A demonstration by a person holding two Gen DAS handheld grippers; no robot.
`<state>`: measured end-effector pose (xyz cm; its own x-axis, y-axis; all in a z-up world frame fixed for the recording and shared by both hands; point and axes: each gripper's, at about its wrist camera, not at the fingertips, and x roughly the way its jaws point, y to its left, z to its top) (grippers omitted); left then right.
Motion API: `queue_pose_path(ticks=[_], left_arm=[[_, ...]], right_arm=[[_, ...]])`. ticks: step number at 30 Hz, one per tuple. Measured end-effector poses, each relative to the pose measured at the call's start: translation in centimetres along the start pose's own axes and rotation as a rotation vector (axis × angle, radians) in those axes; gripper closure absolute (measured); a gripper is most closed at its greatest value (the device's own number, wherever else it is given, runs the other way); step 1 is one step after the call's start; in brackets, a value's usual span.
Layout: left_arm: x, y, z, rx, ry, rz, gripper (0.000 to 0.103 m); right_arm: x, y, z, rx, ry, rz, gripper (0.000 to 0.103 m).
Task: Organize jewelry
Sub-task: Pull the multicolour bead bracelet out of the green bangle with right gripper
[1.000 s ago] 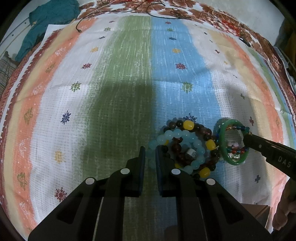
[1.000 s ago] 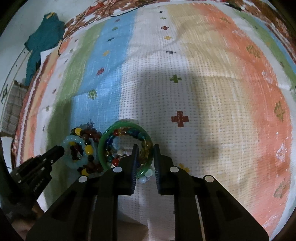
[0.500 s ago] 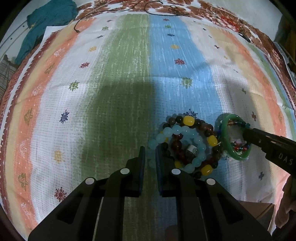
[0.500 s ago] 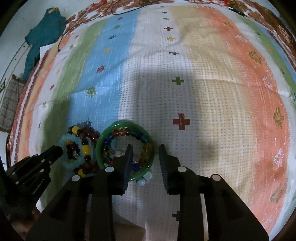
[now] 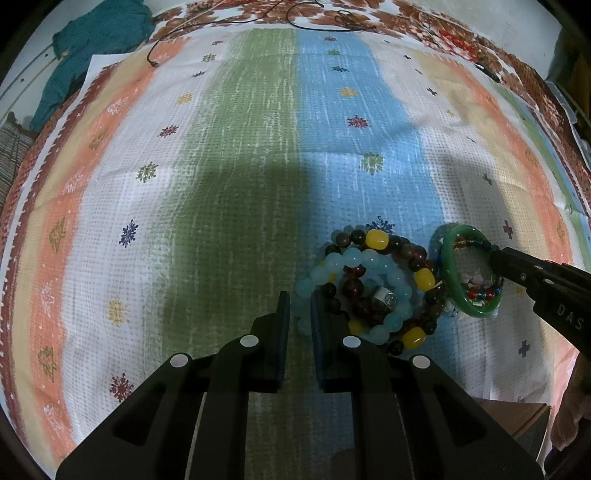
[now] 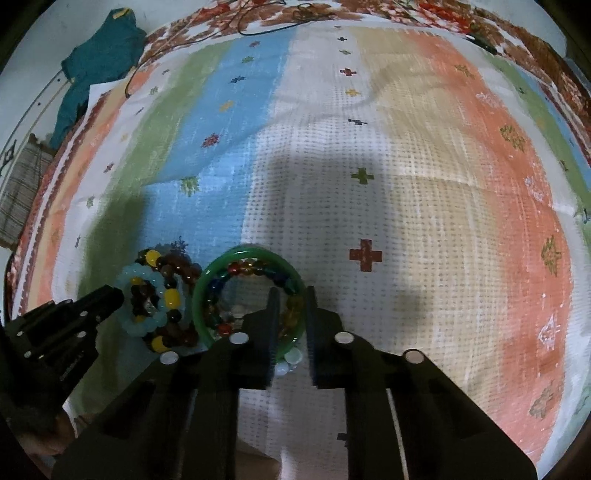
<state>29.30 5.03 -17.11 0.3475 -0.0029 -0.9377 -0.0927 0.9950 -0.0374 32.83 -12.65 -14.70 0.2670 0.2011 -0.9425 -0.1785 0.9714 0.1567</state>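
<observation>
A pile of bracelets lies on the striped cloth (image 5: 236,155). My left gripper (image 5: 300,304) is shut on a bead of the pale blue bracelet (image 5: 354,258), which is tangled with a brown and yellow bead bracelet (image 5: 376,238). To their right, the green bangle (image 5: 448,273) is tilted, with a multicolour bead bracelet (image 5: 480,293) inside it. My right gripper (image 6: 290,295) is closing its jaws on the near right rim of the green bangle (image 6: 207,295). The coloured beads (image 6: 243,266) are pinched in with that rim. The left gripper (image 6: 110,295) shows beside the blue bracelet (image 6: 136,273).
A teal garment (image 5: 92,40) and a black cable (image 5: 314,18) lie at the far edge of the bed. A brown box corner (image 5: 517,421) and a person's hand (image 5: 569,417) sit at the lower right. Striped cloth stretches ahead of both grippers.
The right jaws opened around the bangle's rim, then closed on it again, and the bangle now tilts up more. The left gripper and its bracelets stayed put.
</observation>
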Motion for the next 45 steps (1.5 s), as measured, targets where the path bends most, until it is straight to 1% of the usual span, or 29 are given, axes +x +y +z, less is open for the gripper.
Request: queue_pose_path(ticks=[2, 3, 4, 14, 24, 33, 38, 45], left_arm=[[0.0, 0.0, 0.0, -0.001, 0.001, -0.001, 0.092], [0.0, 0.0, 0.0, -0.001, 0.001, -0.001, 0.092], [0.0, 0.0, 0.0, -0.002, 0.0, -0.001, 0.092], [-0.3, 0.0, 0.1, -0.008, -0.001, -0.012, 0.092], [-2.0, 0.0, 0.5, -0.007, -0.022, -0.025, 0.092], [-3.4, -0.8, 0.5, 0.011, -0.042, -0.03, 0.092], [-4.7, -1.2, 0.5, 0.014, -0.064, -0.05, 0.092], [-6.3, -1.4, 0.2, 0.025, -0.089, -0.056, 0.092]], right_arm=[[0.0, 0.0, 0.0, -0.004, -0.003, 0.0, 0.09], [0.0, 0.1, 0.0, -0.007, -0.004, -0.003, 0.092], [-0.1, 0.1, -0.1, -0.012, -0.006, -0.007, 0.093], [-0.3, 0.5, -0.2, -0.026, -0.006, -0.017, 0.093], [-1.5, 0.8, -0.5, -0.023, -0.018, -0.011, 0.093], [-3.4, 1.1, -1.0, -0.029, -0.041, -0.011, 0.093], [-4.9, 1.4, -1.4, -0.042, -0.068, -0.009, 0.093], [-6.9, 1.6, -2.2, -0.06, -0.104, -0.023, 0.093]])
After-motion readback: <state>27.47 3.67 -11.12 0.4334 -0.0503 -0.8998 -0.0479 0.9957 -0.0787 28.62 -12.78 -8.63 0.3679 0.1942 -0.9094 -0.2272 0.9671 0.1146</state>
